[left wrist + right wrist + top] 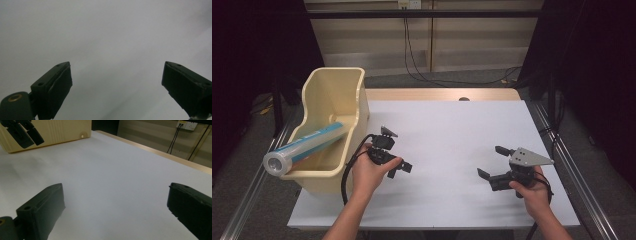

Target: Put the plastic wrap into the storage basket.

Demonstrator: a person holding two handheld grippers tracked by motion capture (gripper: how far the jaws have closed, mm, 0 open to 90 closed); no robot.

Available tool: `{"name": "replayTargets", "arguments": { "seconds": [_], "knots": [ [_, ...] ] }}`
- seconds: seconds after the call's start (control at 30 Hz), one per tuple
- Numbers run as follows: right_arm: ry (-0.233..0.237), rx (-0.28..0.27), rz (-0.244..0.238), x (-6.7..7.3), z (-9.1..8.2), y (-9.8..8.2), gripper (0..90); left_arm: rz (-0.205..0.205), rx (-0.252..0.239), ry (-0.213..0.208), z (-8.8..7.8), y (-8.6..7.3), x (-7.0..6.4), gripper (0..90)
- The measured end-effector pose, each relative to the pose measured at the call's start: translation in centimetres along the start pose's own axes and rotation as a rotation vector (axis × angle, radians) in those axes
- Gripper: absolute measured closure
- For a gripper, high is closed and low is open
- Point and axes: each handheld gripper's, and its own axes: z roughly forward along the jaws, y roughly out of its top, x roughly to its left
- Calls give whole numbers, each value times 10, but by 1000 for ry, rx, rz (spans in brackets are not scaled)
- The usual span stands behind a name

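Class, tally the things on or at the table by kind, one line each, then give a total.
Cream plastic bin: 1
Roll with blue wrapper, lying in the bin: 1
Hand-held tongs: 2 (left tongs, right tongs)
Total: 4

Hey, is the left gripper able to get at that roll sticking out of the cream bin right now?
Probably yes. The left gripper is open and empty beside the cream bin, and the roll juts past the bin's near rim, uncovered, with bare table around.
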Motion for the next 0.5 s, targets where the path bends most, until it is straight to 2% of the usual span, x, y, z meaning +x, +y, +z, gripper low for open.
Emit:
{"name": "replayTargets", "arguments": {
  "seconds": [0.3, 0.37, 0.5],
  "knots": [
    [-4, 8, 0, 1, 0, -1, 10, 35, -134, -32, 9, -17, 5, 82],
    [-5, 8, 2, 1, 0, -2, 11, 45, -170, -27, 11, -21, 5, 80],
    [-10, 9, 3, 2, 0, -2, 11, 102, -236, -7, 15, -27, 3, 57]
  ]
}}
